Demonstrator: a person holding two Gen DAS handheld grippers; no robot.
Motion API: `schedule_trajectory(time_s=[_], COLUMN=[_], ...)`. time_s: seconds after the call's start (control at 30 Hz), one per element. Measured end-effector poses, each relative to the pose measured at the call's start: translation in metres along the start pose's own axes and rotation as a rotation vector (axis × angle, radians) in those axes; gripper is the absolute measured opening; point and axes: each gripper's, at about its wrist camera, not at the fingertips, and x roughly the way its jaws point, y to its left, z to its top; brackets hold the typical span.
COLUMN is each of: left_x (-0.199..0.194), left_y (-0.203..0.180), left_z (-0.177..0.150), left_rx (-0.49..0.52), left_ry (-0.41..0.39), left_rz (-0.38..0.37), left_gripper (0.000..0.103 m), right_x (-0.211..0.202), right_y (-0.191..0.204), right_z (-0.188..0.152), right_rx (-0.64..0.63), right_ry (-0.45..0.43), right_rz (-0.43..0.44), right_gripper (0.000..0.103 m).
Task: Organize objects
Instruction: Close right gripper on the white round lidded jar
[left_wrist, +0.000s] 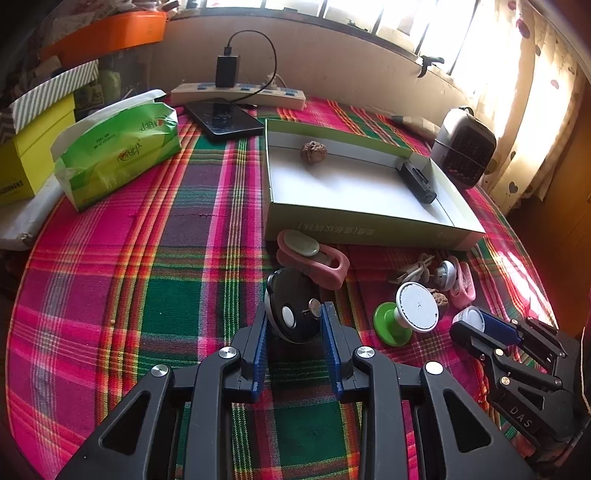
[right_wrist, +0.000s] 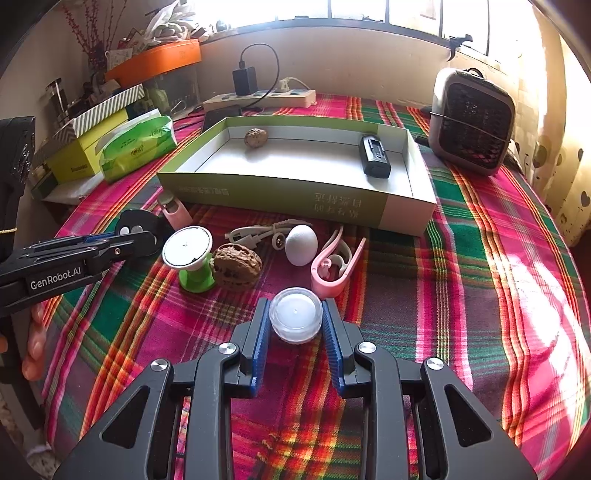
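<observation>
My left gripper (left_wrist: 295, 308) is shut on a black round gadget (left_wrist: 291, 291) that rests on the plaid cloth, one blue pad on each side of it. The right wrist view shows my right gripper (right_wrist: 295, 302) shut on a small clear round jar (right_wrist: 295, 319) with a white lid. An open green-and-white box (right_wrist: 277, 192) lies behind them, holding a walnut (right_wrist: 256, 137) and a black battery pack (right_wrist: 375, 156). Between box and grippers lie a second walnut (right_wrist: 236, 269), a green-and-white spool (right_wrist: 190, 254), a white egg-shaped piece (right_wrist: 301, 244), a pink clip (right_wrist: 336, 266) and a white cable (right_wrist: 255, 232).
A pink holder (left_wrist: 314, 258) lies just beyond the black gadget. A green tissue pack (left_wrist: 118, 147) and stacked boxes crowd the far left. A power strip (left_wrist: 236, 94) and a phone (left_wrist: 225, 118) lie at the back; a small grey heater (right_wrist: 472, 122) stands far right.
</observation>
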Motion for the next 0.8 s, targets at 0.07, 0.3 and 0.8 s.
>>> schedule_trajectory(time_s=[0.07, 0.3, 0.8], left_x=[-0.002, -0.014, -0.03], left_y=[0.0, -0.003, -0.014], left_z=[0.0, 0.002, 0.023], left_rx=[0.001, 0.015, 0.046], left_ry=[-0.006, -0.034, -0.077], left_rz=[-0.006, -0.011, -0.032], left_gripper=[0.025, 0.025, 0.025], right_x=[0.0, -0.009, -0.022], right_y=[0.0, 0.0, -0.006], right_z=[0.0, 0.004, 0.026], right_rx=[0.002, 0.0, -0.007], right_ry=[-0.001, -0.024, -0.072], right_rz=[0.001, 0.009, 0.017], right_gripper=[0.029, 0.029, 0.029])
